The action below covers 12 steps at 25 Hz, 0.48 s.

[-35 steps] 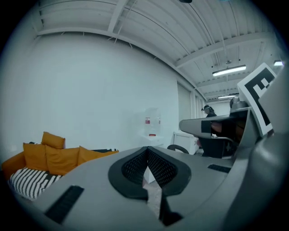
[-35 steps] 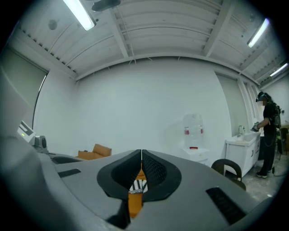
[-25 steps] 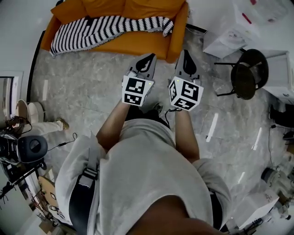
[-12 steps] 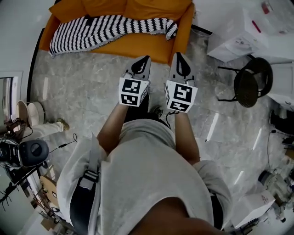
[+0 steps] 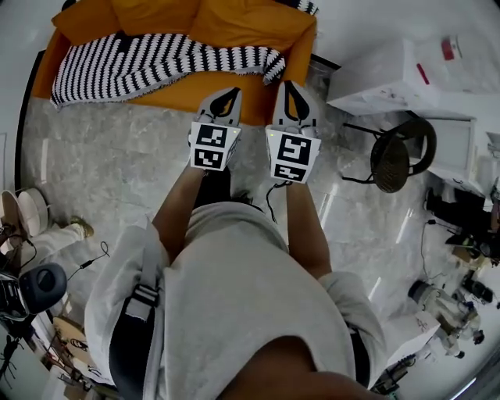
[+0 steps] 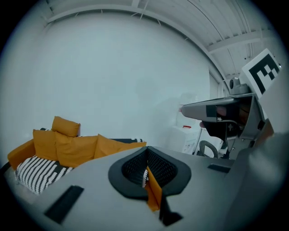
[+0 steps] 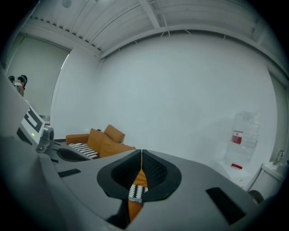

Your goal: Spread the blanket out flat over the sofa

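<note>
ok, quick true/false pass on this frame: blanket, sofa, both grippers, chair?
1. The blanket is black-and-white striped. True.
2. It covers the whole sofa, flat. False: it lies bunched in a band along the seat, with orange cushions bare.
3. The left gripper holds a blanket corner. False: its jaws are together with nothing between them.
4. The right gripper is shut and empty. True.
5. A black chair stands on the floor right of the sofa. True.

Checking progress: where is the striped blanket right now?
Head view, top left: the blanket lies bunched in a strip along the seat of the orange sofa, from its left end almost to its right arm.
</note>
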### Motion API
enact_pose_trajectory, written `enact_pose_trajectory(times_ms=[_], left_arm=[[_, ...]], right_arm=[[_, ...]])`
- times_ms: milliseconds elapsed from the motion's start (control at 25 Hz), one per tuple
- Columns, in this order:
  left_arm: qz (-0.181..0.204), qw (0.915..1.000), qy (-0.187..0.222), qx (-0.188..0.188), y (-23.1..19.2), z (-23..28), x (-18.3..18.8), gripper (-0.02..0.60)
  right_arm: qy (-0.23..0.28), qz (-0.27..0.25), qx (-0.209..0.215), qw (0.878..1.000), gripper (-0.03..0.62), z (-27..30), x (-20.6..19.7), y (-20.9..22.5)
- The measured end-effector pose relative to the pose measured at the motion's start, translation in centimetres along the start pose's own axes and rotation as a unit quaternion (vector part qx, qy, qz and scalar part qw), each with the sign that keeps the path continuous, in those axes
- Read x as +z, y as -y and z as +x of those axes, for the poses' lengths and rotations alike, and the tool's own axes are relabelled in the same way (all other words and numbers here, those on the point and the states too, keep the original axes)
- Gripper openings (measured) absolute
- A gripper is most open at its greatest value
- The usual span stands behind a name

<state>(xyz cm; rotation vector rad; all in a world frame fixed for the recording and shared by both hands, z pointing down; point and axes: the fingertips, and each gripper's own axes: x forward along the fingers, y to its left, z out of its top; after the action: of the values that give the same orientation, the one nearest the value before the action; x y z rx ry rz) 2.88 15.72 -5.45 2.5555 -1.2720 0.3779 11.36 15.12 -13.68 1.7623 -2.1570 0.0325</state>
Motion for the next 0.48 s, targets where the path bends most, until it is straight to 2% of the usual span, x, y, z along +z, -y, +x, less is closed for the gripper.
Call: enact_pose_trajectory(times_ms=[160, 280, 400, 480], left_arm=[[-0.018, 0.9996, -0.014, -0.018, -3.4, 2.1, -0.4, 0.011], [-0.023, 0.9991, -0.027, -0.025, -5.6, 2.6, -1.8, 0.011], [-0.033, 0.9989, -0.029, -0.015, -8.1, 3.5, -2.6, 0.011], [-0.058, 0.9980, -0.026, 0.000, -9.7, 4.0, -2.9, 0.011]], right_arm=[[-0.042, -0.002, 0.008, 0.999, 0.038, 5.1, -1.1, -1.1], [-0.089, 0.006, 0.016, 0.996, 0.038, 7.8, -3.5, -2.7], [-0.137, 0.056, 0.036, 0.988, 0.038, 10.6, -6.4, -4.4], [-0.159, 0.064, 0.051, 0.984, 0.038, 11.8, -7.6, -5.4]])
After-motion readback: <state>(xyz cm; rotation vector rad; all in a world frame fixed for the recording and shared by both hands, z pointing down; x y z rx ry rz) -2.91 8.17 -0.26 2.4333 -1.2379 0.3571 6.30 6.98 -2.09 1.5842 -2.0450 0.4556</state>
